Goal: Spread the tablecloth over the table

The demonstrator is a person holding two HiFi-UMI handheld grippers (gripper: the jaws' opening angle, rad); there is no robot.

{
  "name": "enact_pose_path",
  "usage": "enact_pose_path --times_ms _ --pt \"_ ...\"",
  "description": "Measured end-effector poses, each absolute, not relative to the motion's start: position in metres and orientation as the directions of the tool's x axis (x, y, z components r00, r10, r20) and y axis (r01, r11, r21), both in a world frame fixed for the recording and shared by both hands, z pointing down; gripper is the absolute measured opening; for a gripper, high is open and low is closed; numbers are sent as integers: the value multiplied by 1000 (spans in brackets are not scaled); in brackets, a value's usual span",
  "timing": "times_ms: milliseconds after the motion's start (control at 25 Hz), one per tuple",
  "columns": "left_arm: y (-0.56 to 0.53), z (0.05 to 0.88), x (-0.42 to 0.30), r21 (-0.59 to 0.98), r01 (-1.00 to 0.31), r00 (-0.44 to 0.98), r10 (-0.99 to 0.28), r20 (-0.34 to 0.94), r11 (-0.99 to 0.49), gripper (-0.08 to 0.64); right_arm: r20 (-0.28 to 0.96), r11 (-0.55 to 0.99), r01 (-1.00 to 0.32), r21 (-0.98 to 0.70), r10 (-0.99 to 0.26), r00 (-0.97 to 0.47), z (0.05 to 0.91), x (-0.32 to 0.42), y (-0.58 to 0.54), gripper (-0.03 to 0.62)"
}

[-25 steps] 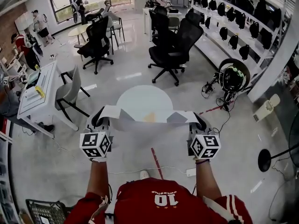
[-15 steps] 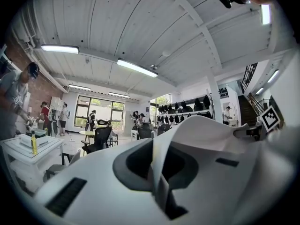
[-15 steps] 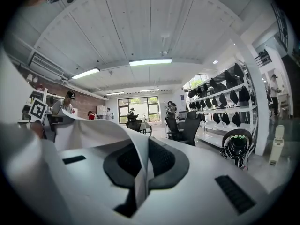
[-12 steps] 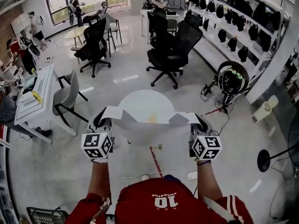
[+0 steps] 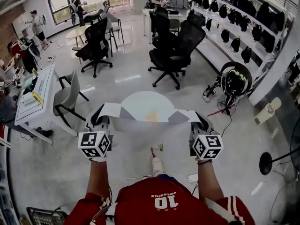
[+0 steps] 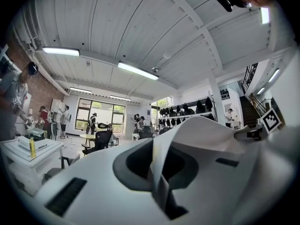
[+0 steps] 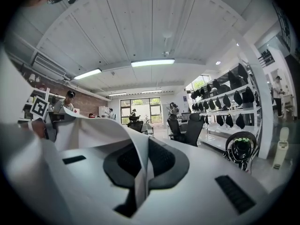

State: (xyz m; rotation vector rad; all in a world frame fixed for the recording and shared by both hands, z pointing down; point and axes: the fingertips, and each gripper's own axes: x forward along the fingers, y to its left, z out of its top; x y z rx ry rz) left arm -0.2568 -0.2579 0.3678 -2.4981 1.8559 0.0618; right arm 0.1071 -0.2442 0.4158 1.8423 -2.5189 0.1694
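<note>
At the far left a white desk (image 5: pixel 37 90) stands with a grey chair (image 5: pixel 69 92) beside it. The left gripper (image 5: pixel 99 118) is held level in front of the person, its jaws closed tight on one top corner of the white tablecloth (image 5: pixel 150 118) (its own view shows the fabric pinched into a thin fold between the pads). From there the cloth's upper edge runs straight across to the right gripper (image 5: pixel 200 121), whose jaws are clamped on the other corner in the same way. The tablecloth hangs in the air between the two, pulled taut. In the head view it hides the near edge of the round white table (image 5: pixel 143 102), and the far half of the tabletop shows bare above it. Whether the cloth touches the tabletop cannot be told. Beyond the table stand black office chairs (image 5: pixel 171 43), and along the right wall runs a shelf (image 5: pixel 225 46) of dark items.
</note>
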Motion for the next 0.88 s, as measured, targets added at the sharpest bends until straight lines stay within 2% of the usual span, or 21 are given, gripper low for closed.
enact_pose_path --times_ms 480,880 --pt "-326 368 -249 -18 -971 238 -971 -28 -237 9 72 340 -934 -105 -935 -348 416 115 -326 18" --pt "-409 343 -232 -56 -978 205 -976 -70 -202 9 33 365 -926 -93 -929 -370 400 130 -413 17"
